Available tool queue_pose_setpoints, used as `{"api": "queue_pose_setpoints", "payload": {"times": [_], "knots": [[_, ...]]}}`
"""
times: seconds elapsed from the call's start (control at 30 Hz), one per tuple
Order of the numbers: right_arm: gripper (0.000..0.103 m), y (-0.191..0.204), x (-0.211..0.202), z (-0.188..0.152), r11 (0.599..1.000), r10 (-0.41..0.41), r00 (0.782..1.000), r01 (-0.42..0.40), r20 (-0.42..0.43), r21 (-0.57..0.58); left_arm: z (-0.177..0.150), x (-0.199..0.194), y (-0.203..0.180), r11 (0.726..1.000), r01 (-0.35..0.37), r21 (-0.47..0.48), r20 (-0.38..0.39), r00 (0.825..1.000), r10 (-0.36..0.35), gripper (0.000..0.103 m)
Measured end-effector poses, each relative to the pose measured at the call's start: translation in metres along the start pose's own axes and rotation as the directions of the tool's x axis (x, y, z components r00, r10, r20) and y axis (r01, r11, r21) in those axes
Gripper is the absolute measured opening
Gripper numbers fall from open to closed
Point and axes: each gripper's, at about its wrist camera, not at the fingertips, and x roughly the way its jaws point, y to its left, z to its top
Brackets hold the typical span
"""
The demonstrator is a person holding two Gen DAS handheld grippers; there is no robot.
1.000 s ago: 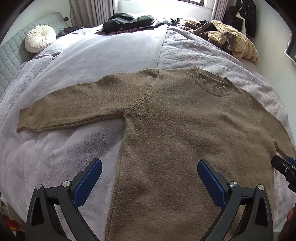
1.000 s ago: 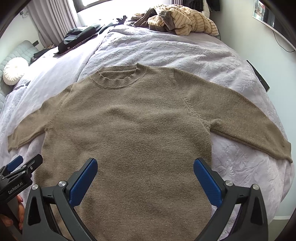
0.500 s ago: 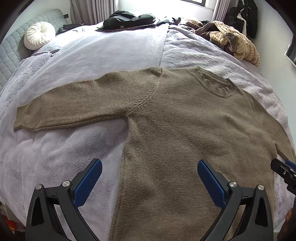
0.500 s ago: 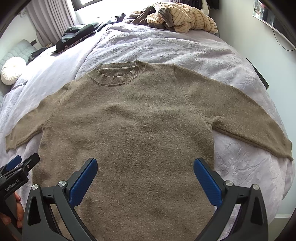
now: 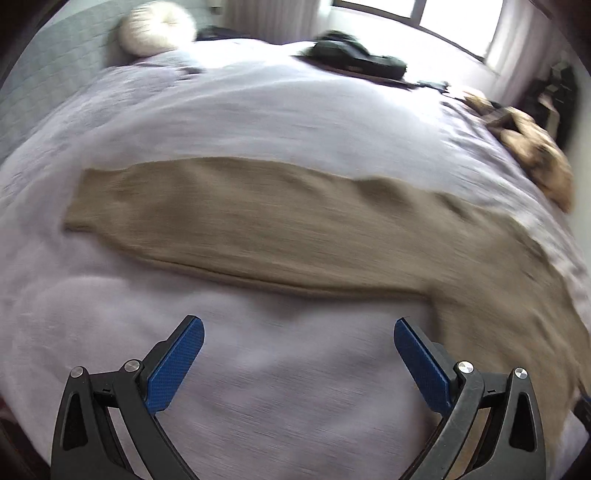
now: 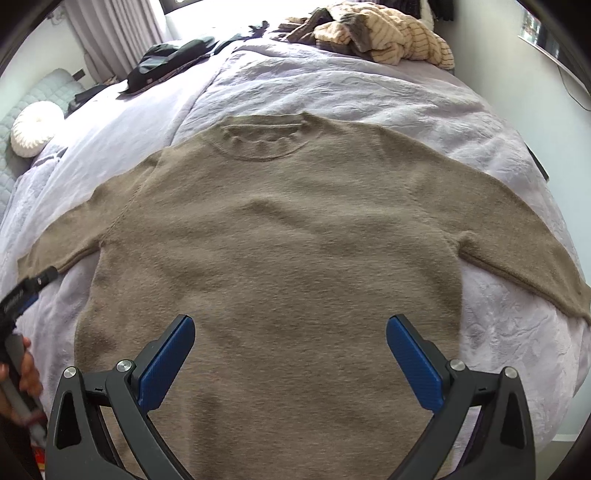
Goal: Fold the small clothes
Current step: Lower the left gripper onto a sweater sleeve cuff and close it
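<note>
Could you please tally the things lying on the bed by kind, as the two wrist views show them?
Flat brown knit sweater: 1
Round white ruffled cushion: 1
Heap of dark clothes: 1
Heap of striped beige clothes: 1
Total: 4

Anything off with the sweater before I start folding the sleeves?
Nothing stands out. The brown sweater lies flat on the bed, front up, both sleeves spread outward; only faint ripples across its chest. Both grippers, left and right, are open.
</note>
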Motion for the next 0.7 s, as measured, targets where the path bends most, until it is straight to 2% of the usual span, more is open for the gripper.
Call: {"api": "queue_pose_setpoints", "payload": {"times": [0.03,0.1,0.17,0.23,0.27,0.4,0.47,0.5,0.53,0.6,0.7], "knots": [[0.103,0.005,0.001,-0.001,1.000,0.002,1.000,-0.002,-0.004,-0.010,0.005,0.006,0.020,0.998,-0.044,-0.034,0.010,0.999,0.045,0.103],[0.103,0.016,0.004,-0.002,0.999,0.008,1.000,-0.008,-0.013,-0.031,0.012,0.017,0.052,0.992,-0.087,-0.091,0.014,0.996,0.089,0.103],[0.103,0.027,0.007,-0.004,0.999,0.017,1.000,-0.018,-0.021,-0.049,0.018,0.033,0.082,0.983,-0.096,-0.158,-0.018,0.995,0.094,0.103],[0.103,0.036,0.010,-0.005,0.998,0.023,0.999,-0.025,-0.030,-0.061,0.025,0.052,0.109,0.967,-0.042,-0.252,-0.054,0.998,0.030,0.103],[0.103,0.041,0.011,-0.005,0.997,0.025,0.999,-0.027,-0.035,-0.070,0.028,0.057,0.117,0.958,-0.013,-0.288,-0.047,0.999,-0.001,0.103],[0.103,0.057,0.013,-0.007,0.994,0.020,0.999,-0.024,-0.046,-0.105,0.044,0.061,0.120,0.945,0.054,-0.323,0.014,0.999,-0.052,0.102],[0.103,0.063,0.012,-0.008,0.993,0.022,0.999,-0.028,-0.049,-0.118,0.049,0.060,0.119,0.939,0.085,-0.334,0.047,0.996,-0.074,0.091],[0.103,0.064,0.011,-0.009,0.992,0.023,0.999,-0.029,-0.048,-0.120,0.051,0.061,0.119,0.935,0.094,-0.343,0.057,0.995,-0.079,0.071],[0.103,0.065,0.010,-0.009,0.992,0.025,0.999,-0.031,-0.046,-0.122,0.052,0.061,0.119,0.931,0.098,-0.351,0.058,0.995,-0.083,0.045],[0.103,0.065,0.009,-0.010,0.992,0.021,0.999,-0.026,-0.044,-0.122,0.055,0.064,0.125,0.926,0.136,-0.353,0.064,0.991,-0.121,0.010],[0.103,0.063,0.009,-0.011,0.993,0.026,0.999,-0.030,-0.038,-0.114,0.056,0.053,0.132,0.918,0.187,-0.350,0.107,0.981,-0.159,0.010]]}}
